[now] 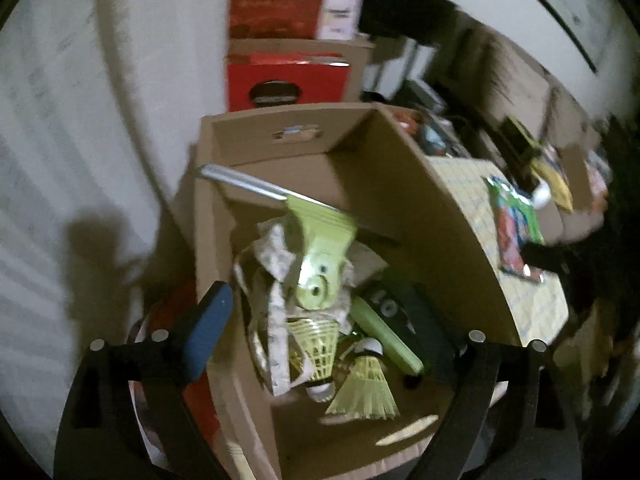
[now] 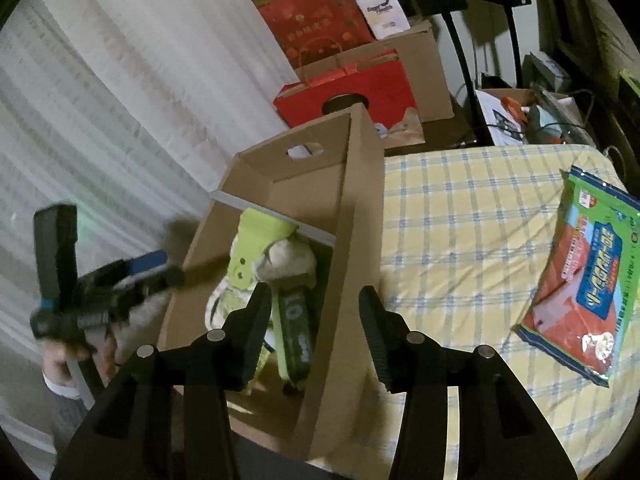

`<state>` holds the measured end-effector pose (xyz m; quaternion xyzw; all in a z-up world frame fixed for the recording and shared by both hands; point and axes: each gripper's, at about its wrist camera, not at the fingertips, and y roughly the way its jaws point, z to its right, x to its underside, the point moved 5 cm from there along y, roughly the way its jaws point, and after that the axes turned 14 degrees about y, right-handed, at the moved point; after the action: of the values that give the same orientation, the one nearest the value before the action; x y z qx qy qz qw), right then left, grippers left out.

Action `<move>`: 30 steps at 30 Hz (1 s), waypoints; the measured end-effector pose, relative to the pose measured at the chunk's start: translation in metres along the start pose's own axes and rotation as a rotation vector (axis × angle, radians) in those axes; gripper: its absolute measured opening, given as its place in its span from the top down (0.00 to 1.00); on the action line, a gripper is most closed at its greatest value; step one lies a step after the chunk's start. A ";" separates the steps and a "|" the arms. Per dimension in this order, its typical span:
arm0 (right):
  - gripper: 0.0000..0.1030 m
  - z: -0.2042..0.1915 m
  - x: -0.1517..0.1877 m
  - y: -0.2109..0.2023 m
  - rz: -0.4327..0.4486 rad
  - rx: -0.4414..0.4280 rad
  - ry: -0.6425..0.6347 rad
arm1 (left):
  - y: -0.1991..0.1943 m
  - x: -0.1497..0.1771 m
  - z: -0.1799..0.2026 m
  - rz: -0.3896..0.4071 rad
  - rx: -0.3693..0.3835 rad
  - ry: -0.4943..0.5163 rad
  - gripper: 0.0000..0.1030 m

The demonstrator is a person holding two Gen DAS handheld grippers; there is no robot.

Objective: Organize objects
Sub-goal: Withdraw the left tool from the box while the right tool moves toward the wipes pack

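At far left hang pale pleated curtains [image 2: 104, 92], softly ribbed. In front of them the left gripper [image 2: 160, 270], black plastic with a blue pad, hovers beside the left wall of the cardboard box [image 2: 344, 216]; its own camera shows its fingers spread wide apart, holding nothing. The box is matte brown corrugated board, tall-walled, with an oval handle slot in its far end. Inside lie a lime-green plastic squeegee [image 1: 320, 248] with a thin metal blade bar, a crumpled patterned cloth [image 1: 276, 280], two yellow-green netted shuttlecocks [image 1: 364, 390] and a dark flat pack [image 1: 404, 312]. The right gripper [image 2: 316, 338], with black ribbed pads, stands open and empty astride the box's right wall. To the right, on the yellow-and-blue checked tablecloth [image 2: 460, 220] over the table, rests a glossy green-and-red wipes packet [image 2: 580, 276], well apart from the box.
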<state>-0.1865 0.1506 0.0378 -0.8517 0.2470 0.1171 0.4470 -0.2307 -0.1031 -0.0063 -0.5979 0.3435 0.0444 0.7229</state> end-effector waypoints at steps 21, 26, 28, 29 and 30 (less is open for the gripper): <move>0.47 0.025 -0.004 -0.017 0.048 0.118 -0.107 | 0.099 -0.062 -0.050 -0.064 -0.015 -0.281 0.24; 0.46 0.030 -0.003 -0.012 0.037 0.130 -0.114 | 0.114 -0.085 -0.045 -0.091 -0.021 -0.243 0.24; 0.46 0.033 -0.004 -0.010 0.035 0.133 -0.109 | 0.120 -0.094 -0.043 -0.099 -0.026 -0.224 0.24; 0.46 0.035 -0.004 -0.010 0.034 0.133 -0.106 | 0.123 -0.097 -0.041 -0.104 -0.027 -0.214 0.24; 0.46 0.036 -0.005 -0.009 0.034 0.134 -0.104 | 0.125 -0.100 -0.039 -0.107 -0.022 -0.205 0.24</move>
<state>-0.1850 0.1861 0.0258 -0.8085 0.2451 0.1519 0.5131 -0.3838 -0.0680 -0.0576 -0.6156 0.2349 0.0707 0.7489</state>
